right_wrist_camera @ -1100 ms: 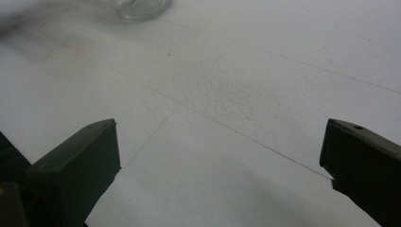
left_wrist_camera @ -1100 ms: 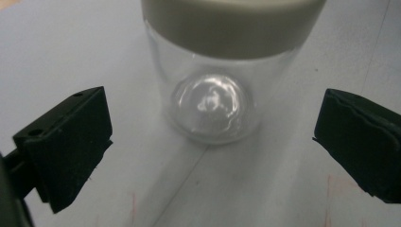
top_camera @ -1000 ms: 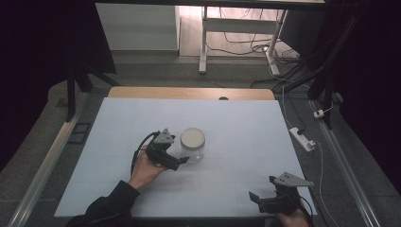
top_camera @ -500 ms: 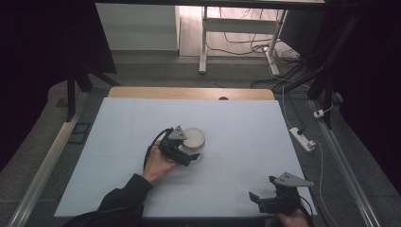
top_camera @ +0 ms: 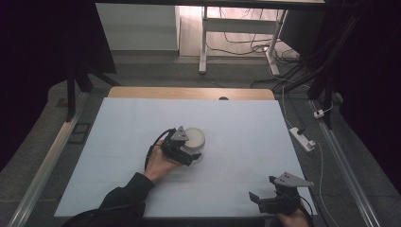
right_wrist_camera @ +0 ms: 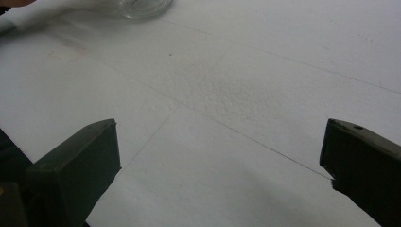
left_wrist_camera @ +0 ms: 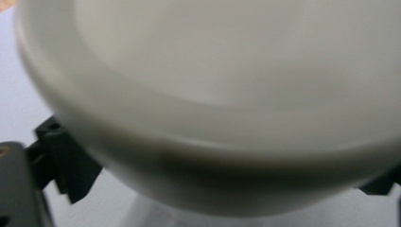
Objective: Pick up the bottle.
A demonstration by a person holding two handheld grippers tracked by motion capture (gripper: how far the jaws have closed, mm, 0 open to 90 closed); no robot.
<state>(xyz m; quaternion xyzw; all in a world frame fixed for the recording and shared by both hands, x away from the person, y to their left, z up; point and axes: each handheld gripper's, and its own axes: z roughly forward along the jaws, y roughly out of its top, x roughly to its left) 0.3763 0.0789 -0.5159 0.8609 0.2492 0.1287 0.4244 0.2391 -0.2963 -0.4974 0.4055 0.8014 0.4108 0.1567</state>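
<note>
A: High view: where is the jar?

B: The white-lidded jar (top_camera: 194,140) stands near the middle of the white table (top_camera: 246,127). The left gripper (top_camera: 187,153) sits against its near side; from here I cannot tell how its jaws stand. The right gripper (top_camera: 265,201) hovers at the near right edge, well apart.

A: Left gripper view?

B: The jar's white lid (left_wrist_camera: 217,94) looms blurred and very close. The black jaws flank it at either side, spread wide; whether they touch it cannot be told.

A: Right gripper view?

B: Jaws released and set wide apart over bare table (right_wrist_camera: 236,104), grasping nothing. The jar's glass base (right_wrist_camera: 144,7) shows at the top edge.
</note>
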